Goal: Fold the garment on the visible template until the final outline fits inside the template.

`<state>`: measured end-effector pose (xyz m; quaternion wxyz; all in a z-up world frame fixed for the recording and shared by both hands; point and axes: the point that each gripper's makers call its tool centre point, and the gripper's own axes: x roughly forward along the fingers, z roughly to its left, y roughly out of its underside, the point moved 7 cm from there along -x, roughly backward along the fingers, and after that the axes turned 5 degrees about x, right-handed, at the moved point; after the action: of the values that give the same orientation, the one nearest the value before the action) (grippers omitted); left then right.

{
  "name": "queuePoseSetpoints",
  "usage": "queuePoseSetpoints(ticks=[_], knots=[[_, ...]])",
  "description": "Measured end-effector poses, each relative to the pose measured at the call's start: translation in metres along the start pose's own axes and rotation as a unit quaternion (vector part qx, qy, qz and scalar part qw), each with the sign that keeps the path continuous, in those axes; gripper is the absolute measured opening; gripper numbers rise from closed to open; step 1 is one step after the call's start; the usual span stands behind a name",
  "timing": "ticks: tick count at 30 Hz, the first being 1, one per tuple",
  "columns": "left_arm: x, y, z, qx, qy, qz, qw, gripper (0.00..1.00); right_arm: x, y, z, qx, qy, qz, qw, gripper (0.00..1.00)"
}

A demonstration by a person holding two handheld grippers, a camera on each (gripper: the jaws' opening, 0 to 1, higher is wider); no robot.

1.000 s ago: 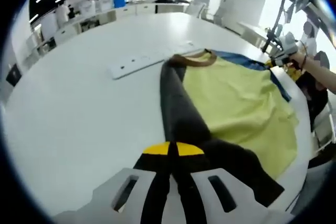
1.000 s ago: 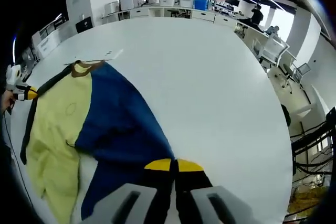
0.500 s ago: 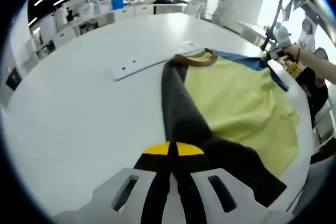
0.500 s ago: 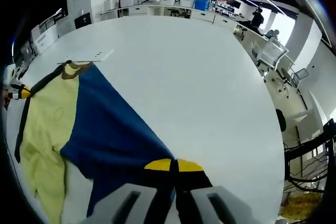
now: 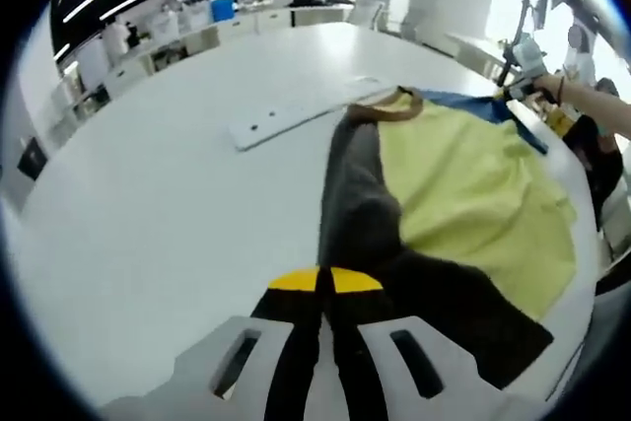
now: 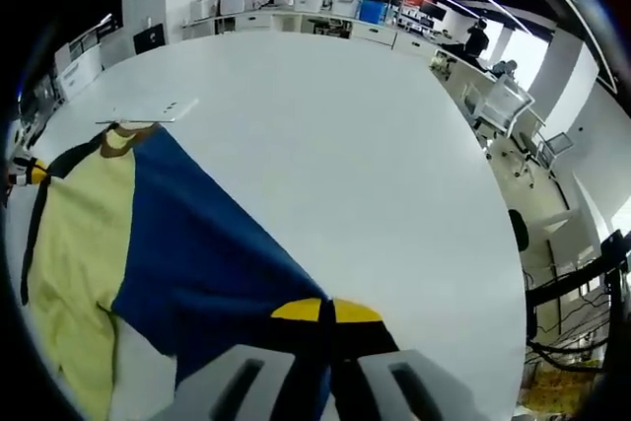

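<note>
Early stage: your left gripper (image 5: 317, 288) pinches the shirt's (image 5: 473, 184) dark sleeve (image 5: 360, 209), right gripper (image 6: 321, 317) apparently clamps its blue panel (image 6: 197, 244); folding remains.

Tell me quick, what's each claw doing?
Left claw: shut on the garment's dark sleeve.
Right claw: shut on the garment's blue part.

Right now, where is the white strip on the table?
In the left gripper view the white strip lies flat on the table, left of the garment's brown collar, its right end reaching the collar.
</note>
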<state>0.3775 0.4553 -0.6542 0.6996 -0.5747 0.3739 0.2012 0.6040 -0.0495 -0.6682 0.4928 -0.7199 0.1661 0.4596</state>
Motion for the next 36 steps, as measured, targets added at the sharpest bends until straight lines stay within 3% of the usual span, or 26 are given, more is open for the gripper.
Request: queuePoseSetpoints(ticks=[10,18,20,22,25,27,29,36], knots=[[0.008,-0.009,0.020,0.061,-0.015,0.035,0.9974,0.00,0.006,-0.008,-0.005,0.000,0.013,-0.004,0.9999,0.00],[0.014,-0.005,0.016,0.060,-0.029,0.039,0.9970,0.00,0.006,-0.009,-0.005,-0.002,0.003,-0.001,1.0000,0.00],[0.012,-0.004,0.016,0.043,-0.044,0.037,0.9974,0.03,0.004,-0.008,-0.005,0.004,0.000,-0.002,1.0000,0.02],[0.006,-0.006,0.014,0.034,-0.062,0.013,0.9974,0.12,-0.002,-0.007,-0.005,0.018,0.002,-0.009,0.9998,0.10],[-0.006,-0.011,0.003,-0.004,-0.056,-0.022,0.9982,0.28,-0.013,-0.010,-0.002,0.022,-0.002,-0.037,0.9991,0.29],[-0.017,-0.015,-0.007,-0.012,-0.056,-0.039,0.9976,0.31,-0.023,-0.009,0.004,0.035,-0.016,-0.047,0.9982,0.41],[-0.028,-0.019,-0.025,-0.008,-0.039,-0.067,0.9969,0.37,-0.034,-0.004,0.015,0.022,-0.034,-0.054,0.9977,0.47],[-0.055,-0.011,-0.074,-0.014,-0.019,-0.091,0.9956,0.63,-0.067,0.025,0.055,0.017,-0.097,-0.046,0.9941,0.66]])
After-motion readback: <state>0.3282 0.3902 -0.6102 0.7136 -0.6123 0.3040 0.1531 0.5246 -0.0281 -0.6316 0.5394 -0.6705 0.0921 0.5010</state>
